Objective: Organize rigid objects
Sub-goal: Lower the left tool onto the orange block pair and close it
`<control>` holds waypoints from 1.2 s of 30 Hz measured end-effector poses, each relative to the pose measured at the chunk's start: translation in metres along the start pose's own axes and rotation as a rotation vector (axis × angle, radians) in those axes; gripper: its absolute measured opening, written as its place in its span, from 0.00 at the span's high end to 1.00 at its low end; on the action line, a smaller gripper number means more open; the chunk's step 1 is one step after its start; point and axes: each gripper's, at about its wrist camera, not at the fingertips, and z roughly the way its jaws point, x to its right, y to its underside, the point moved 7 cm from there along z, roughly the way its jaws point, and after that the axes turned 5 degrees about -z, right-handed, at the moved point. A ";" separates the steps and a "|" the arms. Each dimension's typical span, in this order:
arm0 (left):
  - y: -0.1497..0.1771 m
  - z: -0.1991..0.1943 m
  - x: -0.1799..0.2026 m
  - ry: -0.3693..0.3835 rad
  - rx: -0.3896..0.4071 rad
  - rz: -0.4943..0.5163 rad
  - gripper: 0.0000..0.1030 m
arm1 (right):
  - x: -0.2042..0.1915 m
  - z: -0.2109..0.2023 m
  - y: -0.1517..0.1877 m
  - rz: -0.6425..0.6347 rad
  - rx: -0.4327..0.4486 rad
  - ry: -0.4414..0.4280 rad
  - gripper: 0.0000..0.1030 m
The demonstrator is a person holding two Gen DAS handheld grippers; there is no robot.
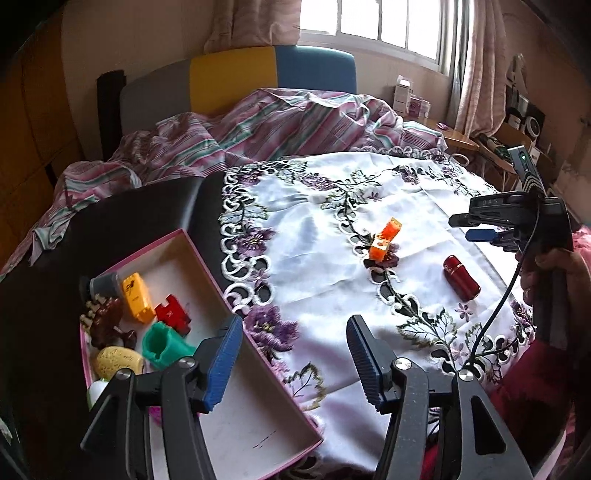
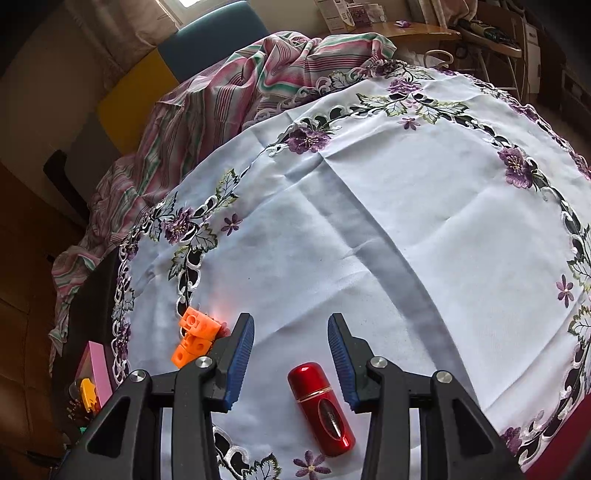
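Observation:
A pink-rimmed box [image 1: 236, 369] at the left holds several small objects: a yellow piece [image 1: 137, 297], a red piece [image 1: 171, 314], a green cup [image 1: 164, 343], a brown piece [image 1: 107, 325]. On the white embroidered cloth [image 1: 325, 258] lie an orange block [image 1: 384, 240] and a red capsule [image 1: 461, 277]. My left gripper [image 1: 291, 363] is open and empty over the box's right wall. My right gripper [image 2: 291, 354] is open above the red capsule [image 2: 322, 408], which lies between its fingers; the orange block [image 2: 194, 336] is to its left. The right gripper [image 1: 469, 227] also shows in the left wrist view.
A rumpled striped blanket [image 1: 258, 125] covers the bed behind the cloth. A headboard [image 1: 273, 74] and window stand behind. A wooden side table [image 2: 417, 33] with boxes is at the far right. The box's pink edge [image 2: 98, 369] shows at the left.

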 end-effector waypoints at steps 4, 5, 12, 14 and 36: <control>-0.003 0.009 0.009 0.011 -0.016 0.016 0.42 | 0.000 0.000 -0.001 0.005 0.002 -0.007 0.60; -0.004 0.012 0.012 0.019 -0.024 0.016 0.42 | 0.000 -0.001 -0.001 0.006 0.003 -0.008 0.60; -0.003 0.035 0.029 0.099 -0.105 -0.005 0.33 | -0.001 0.000 -0.002 0.012 0.003 -0.023 0.60; -0.003 0.039 0.035 0.115 -0.115 0.005 0.31 | -0.001 -0.001 -0.002 0.011 0.006 -0.027 0.60; -0.036 0.106 0.088 0.200 -0.190 0.107 0.34 | -0.006 -0.003 -0.003 0.019 0.013 -0.085 0.60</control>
